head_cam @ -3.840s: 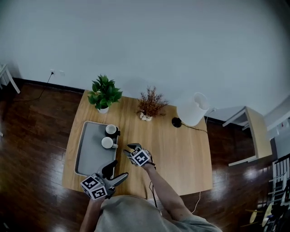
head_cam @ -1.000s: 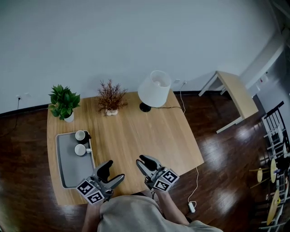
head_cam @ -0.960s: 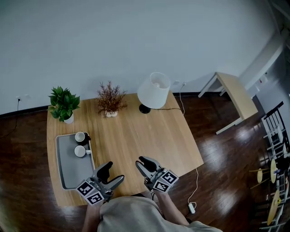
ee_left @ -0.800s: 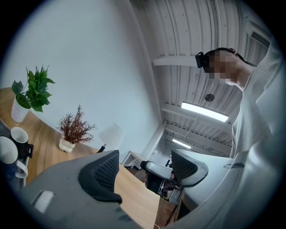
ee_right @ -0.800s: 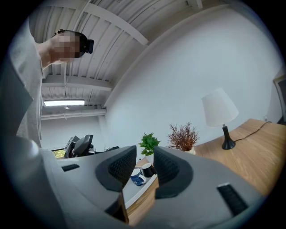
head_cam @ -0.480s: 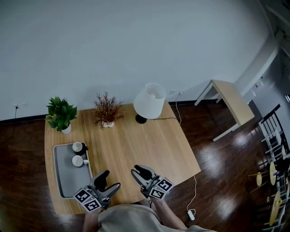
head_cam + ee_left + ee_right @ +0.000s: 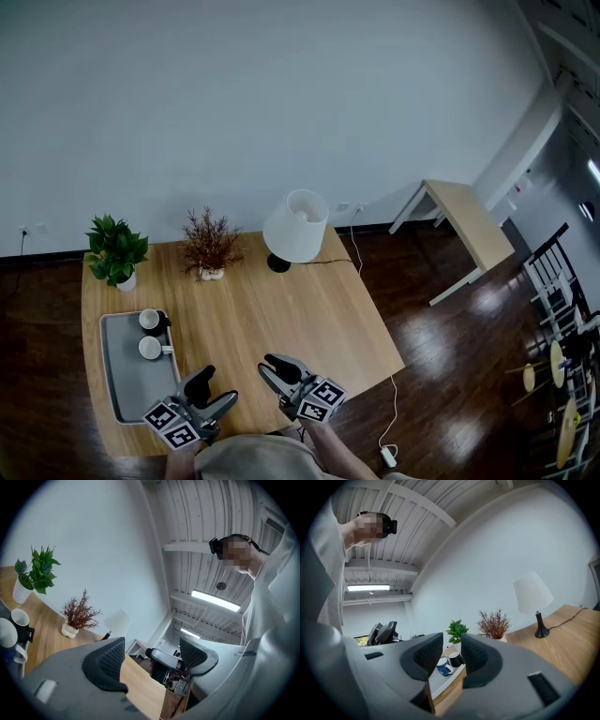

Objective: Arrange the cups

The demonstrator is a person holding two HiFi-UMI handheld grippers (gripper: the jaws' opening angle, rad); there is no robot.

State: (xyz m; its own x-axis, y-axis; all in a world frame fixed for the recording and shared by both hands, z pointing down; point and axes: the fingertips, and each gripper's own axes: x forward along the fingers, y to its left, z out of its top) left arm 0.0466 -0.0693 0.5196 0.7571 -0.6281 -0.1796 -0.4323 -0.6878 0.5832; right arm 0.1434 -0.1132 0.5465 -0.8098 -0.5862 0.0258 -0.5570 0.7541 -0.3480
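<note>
Head view: a wooden worktop (image 7: 291,309) seen from above, with dark wood floor (image 7: 450,375) around it.
Tray: a grey tray (image 7: 117,398) lies along the worktop's left edge, at the lower left of the frame.
Cups: the upper cup (image 7: 148,320) and the lower cup (image 7: 149,348) stand upright, mouths up, close together at the tray's upper end. Whether they touch cannot be told.
Left tongs: the left tongs (image 7: 214,389) sit at the bottom of the frame, just right of the tray's lower end and well apart from both cups. The jaws are spread wide with nothing between them — in the left gripper view the other tongs show through the gap.
Right tongs: the right tongs (image 7: 273,367) sit at the bottom centre, beside the left pair. Only a narrow gap separates the jaws and nothing is pinched — in the right gripper view the two cups appear far off through that gap.
Back row: a green plant (image 7: 114,251) stands at the worktop's upper left corner, a dried plant (image 7: 208,246) just right of it, and a white-shaded lamp (image 7: 295,225) further right.
Beyond: a pale side table (image 7: 459,216) stands on the floor at the right of the frame, apart from the worktop.
</note>
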